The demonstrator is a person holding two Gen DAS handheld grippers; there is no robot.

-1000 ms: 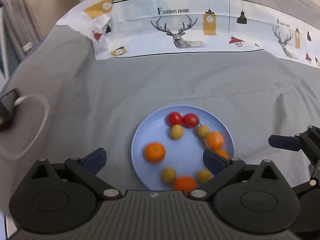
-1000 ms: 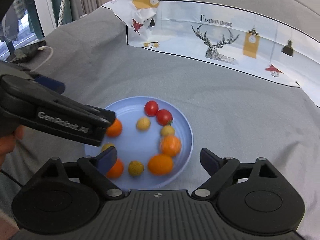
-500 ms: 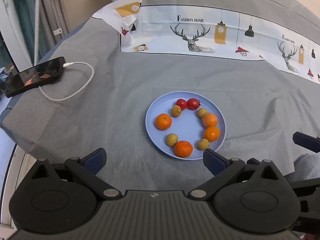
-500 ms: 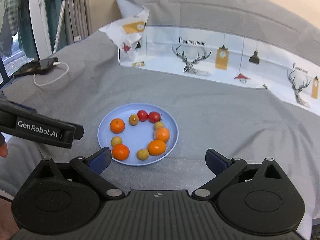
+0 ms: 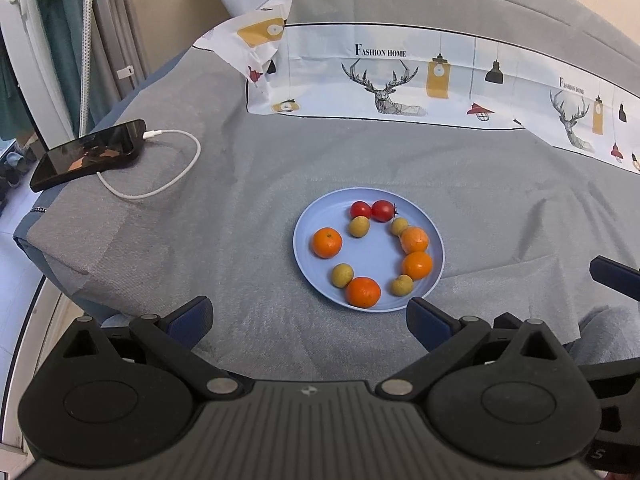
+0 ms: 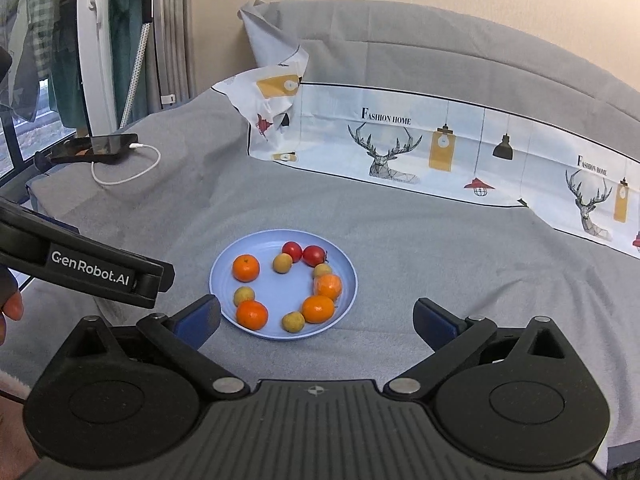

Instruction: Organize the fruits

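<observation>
A light blue plate (image 5: 316, 220) (image 6: 344, 272) rests on the grey cloth and holds fruit laid in a ring: two red tomatoes (image 5: 373, 210) (image 6: 303, 253), several oranges (image 5: 327, 243) (image 6: 246, 267) and several small yellow-brown fruits (image 5: 343, 275) (image 6: 282, 263). My left gripper (image 5: 310, 320) is open and empty, hovering short of the plate's near rim. My right gripper (image 6: 316, 320) is open and empty, also short of the plate. The left gripper's body shows at the left of the right wrist view (image 6: 88, 270).
A black phone (image 5: 90, 154) (image 6: 94, 146) with a white charging cable (image 5: 168, 180) lies at the far left near the cloth's edge. A printed white cloth with deer (image 5: 400, 80) (image 6: 400, 148) runs along the back. Curtains hang at the left.
Both grippers have pulled back and up from the plate, so it looks smaller and farther. The phone and cable have come into view. Both grippers stay open.
</observation>
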